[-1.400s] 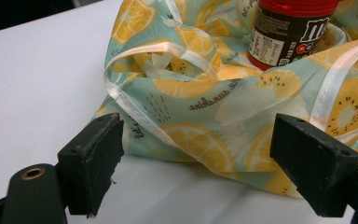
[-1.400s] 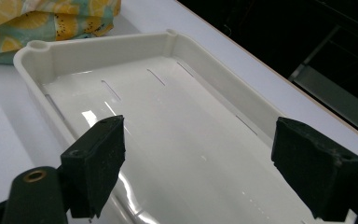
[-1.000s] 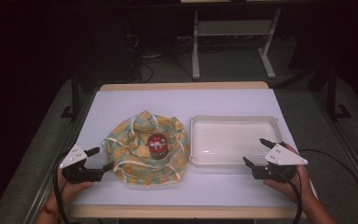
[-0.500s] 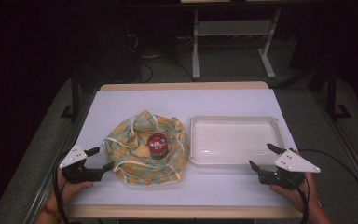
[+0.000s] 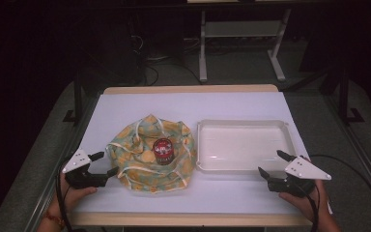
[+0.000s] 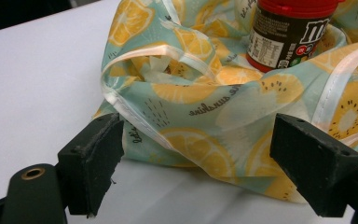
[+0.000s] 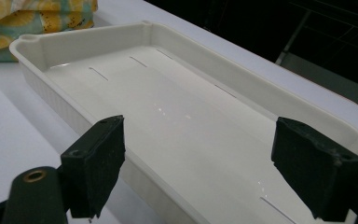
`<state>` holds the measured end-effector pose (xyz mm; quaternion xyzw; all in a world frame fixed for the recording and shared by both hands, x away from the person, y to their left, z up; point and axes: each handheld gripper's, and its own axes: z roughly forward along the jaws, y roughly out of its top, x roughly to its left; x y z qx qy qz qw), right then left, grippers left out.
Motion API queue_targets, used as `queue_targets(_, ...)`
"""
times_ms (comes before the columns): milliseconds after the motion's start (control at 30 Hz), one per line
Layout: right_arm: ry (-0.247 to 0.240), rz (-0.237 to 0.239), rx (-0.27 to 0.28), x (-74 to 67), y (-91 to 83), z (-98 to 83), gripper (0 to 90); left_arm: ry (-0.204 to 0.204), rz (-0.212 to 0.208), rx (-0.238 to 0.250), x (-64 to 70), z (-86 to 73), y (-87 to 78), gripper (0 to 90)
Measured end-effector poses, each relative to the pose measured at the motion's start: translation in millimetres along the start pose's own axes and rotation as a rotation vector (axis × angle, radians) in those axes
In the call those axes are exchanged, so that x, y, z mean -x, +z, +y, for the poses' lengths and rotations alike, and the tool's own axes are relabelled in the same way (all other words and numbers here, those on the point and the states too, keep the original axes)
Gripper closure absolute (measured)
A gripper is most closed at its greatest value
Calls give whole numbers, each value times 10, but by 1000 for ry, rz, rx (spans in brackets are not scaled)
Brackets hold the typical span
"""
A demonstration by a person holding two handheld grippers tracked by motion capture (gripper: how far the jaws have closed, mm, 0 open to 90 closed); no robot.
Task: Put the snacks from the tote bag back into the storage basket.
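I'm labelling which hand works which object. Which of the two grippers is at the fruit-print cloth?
The left gripper: its open jaws frame the edge of the cloth holding the red-lidded jar. The right gripper faces the white tray.

Bright lit table (image 5: 140, 104), dark surroundings, slightly soft.

Place: a lab or recording room, not a home.
Table: a white-topped table (image 5: 188, 104) with a wooden edge stood at the centre of the frame, lit while all around it was dark.
Floor: grey carpet (image 5: 314, 104) lay on both sides.
Background: a white metal frame stand (image 5: 241, 36) and loose cables (image 5: 147, 63) occupied the upper middle of the frame.
Walls: the surroundings were black.
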<state>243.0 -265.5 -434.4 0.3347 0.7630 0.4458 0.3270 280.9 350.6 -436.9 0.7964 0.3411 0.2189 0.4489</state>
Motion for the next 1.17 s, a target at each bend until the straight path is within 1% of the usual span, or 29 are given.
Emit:
queue_targets(100, 2, 3, -1, -9, 9, -7, 170, 1, -2, -1, -3, -2, 5, 169)
queue_targets(167, -1, -4, -4, -12, 16, -15, 170, -2, -2, -3, -5, -2, 8, 169)
queue_targets(333, 8, -6, -5, -2, 19, -32, 170, 1, -2, -4, -13, 4, 15, 169)
queue_targets(533, 10, 0, -5, -12, 22, -40, 171, 1, -1, -5, -13, 9, 20, 169)
queue_targets(733, 1, 16, -7, -36, 21, -38, 172, -4, 1, -1, -21, 6, 11, 169)
queue_targets(800, 0, 14, -8, -37, 24, -37, 172, -8, 1, 2, -22, 5, 10, 169)
queue_targets(1167, 1, 15, -6, -50, -8, -50, 172, -1, 3, 4, -20, 28, 15, 169)
